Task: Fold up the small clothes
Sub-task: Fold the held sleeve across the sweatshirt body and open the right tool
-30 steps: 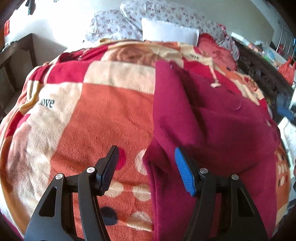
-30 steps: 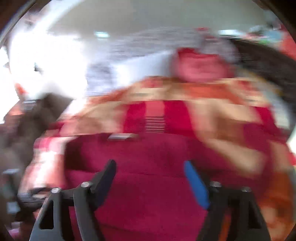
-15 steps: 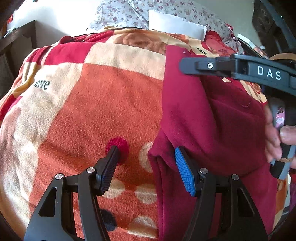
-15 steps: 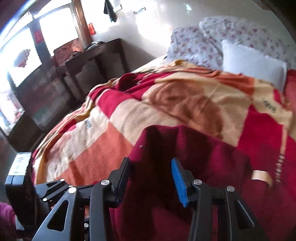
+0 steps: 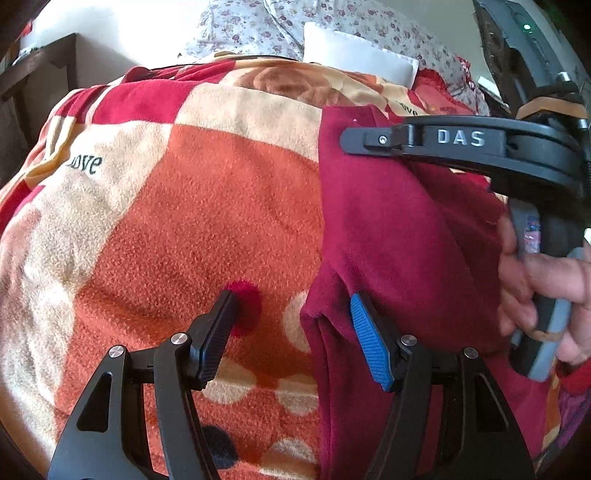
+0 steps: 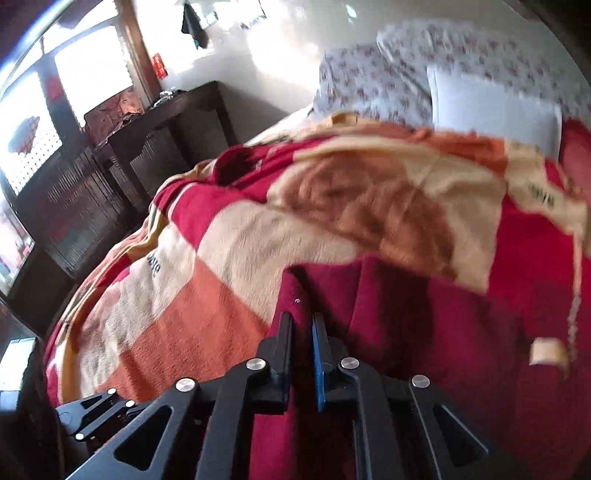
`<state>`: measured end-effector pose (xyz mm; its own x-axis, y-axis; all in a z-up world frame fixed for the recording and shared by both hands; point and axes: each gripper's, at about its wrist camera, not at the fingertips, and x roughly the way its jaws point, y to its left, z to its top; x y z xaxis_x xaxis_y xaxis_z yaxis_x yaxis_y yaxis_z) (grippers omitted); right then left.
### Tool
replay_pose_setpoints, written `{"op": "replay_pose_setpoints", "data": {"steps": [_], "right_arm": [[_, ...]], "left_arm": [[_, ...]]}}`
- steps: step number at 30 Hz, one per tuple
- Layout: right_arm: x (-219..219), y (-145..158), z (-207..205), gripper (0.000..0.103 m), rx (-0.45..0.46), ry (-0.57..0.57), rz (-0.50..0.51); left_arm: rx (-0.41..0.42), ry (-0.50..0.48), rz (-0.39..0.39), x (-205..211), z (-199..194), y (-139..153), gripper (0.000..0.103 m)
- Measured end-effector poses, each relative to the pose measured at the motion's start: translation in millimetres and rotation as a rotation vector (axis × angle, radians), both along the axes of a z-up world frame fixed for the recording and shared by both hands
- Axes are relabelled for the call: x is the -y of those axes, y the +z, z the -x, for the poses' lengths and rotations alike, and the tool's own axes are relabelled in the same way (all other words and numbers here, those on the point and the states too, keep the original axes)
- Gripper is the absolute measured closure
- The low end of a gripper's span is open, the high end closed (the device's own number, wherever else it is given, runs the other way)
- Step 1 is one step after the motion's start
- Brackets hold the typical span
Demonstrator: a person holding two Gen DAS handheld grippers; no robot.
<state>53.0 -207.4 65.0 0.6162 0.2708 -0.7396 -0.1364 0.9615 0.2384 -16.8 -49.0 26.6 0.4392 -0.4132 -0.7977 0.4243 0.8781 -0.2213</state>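
A dark red garment (image 5: 399, 251) lies on the right part of a bed covered by an orange, red and cream blanket (image 5: 207, 206). My left gripper (image 5: 291, 306) is open at the garment's near left corner, its blue pad on the cloth's edge and its black finger over the blanket. My right gripper (image 6: 302, 326) is shut on the garment's (image 6: 424, 332) far left edge. The right gripper also shows in the left wrist view (image 5: 347, 138), held by a hand, above the garment's far corner.
Floral pillows (image 5: 332, 22) and a white pillow (image 5: 354, 50) lie at the head of the bed. A dark wooden cabinet (image 6: 122, 162) stands along the left side of the bed. Dark furniture stands at the right.
My right gripper has come down to the garment's far left edge and closed on it. My left gripper has stayed open at the near corner.
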Motion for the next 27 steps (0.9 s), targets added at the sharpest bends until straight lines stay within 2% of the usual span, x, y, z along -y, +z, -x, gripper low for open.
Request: {"op": "replay_pose_setpoints", "data": {"steps": [3, 5, 6, 7, 8, 11, 15, 16, 17, 18, 19, 24, 26, 27], "right_arm": [[14.1, 16.2, 32.5, 0.094, 0.029, -0.017, -0.019], [29.1, 24.9, 62.9, 0.085, 0.055, -0.034, 0.045], [39.3, 26.8, 78.3, 0.080, 0.057, -0.045, 0.084], [50.1, 27.2, 92.6, 0.065, 0.052, -0.061, 0.126], [60.2, 26.7, 104.5, 0.054, 0.049, -0.080, 0.164], [85.8, 18.4, 127.4, 0.054, 0.011, -0.089, 0.248], [107.4, -4.6, 138.3, 0.054, -0.069, -0.073, 0.301], [109.9, -5.9, 140.3, 0.062, -0.059, -0.072, 0.299], [111.0, -4.4, 142.3, 0.083, -0.046, -0.084, 0.311], [111.9, -1.1, 142.6, 0.095, -0.042, -0.100, 0.319], [114.3, 3.4, 143.5, 0.099, -0.032, -0.115, 0.312], [128.2, 8.6, 146.9, 0.103, -0.006, -0.221, 0.355], [139.6, 2.3, 146.8, 0.103, -0.030, -0.277, 0.319], [145.5, 3.5, 151.7, 0.103, -0.017, -0.296, 0.256]], "left_arm": [[0.013, -0.002, -0.009, -1.2, 2.3, 8.8, 0.039], [0.035, 0.001, 0.005, -3.9, 5.1, 17.1, 0.039], [0.051, 0.002, 0.019, -4.7, 6.2, 23.6, 0.039], [0.057, 0.006, 0.021, -4.1, 6.3, 27.1, 0.039], [0.062, 0.006, 0.028, -2.4, 6.4, 30.4, 0.039], [0.068, -0.005, 0.033, 9.3, 5.6, 36.0, 0.039], [0.065, -0.033, 0.002, 30.2, 7.3, 31.6, 0.039], [0.056, -0.042, -0.010, 35.9, 7.1, 28.6, 0.039], [0.050, -0.048, -0.022, 40.5, 6.8, 25.1, 0.039], [0.049, -0.048, -0.028, 42.1, 7.2, 23.3, 0.039], [0.045, -0.049, -0.037, 44.7, 7.6, 21.2, 0.039], [0.041, -0.041, -0.067, 48.5, 7.9, 14.5, 0.039], [0.036, -0.037, -0.081, 48.2, 8.3, 14.0, 0.039], [0.038, -0.034, -0.080, 47.2, 10.3, 16.1, 0.039]]}}
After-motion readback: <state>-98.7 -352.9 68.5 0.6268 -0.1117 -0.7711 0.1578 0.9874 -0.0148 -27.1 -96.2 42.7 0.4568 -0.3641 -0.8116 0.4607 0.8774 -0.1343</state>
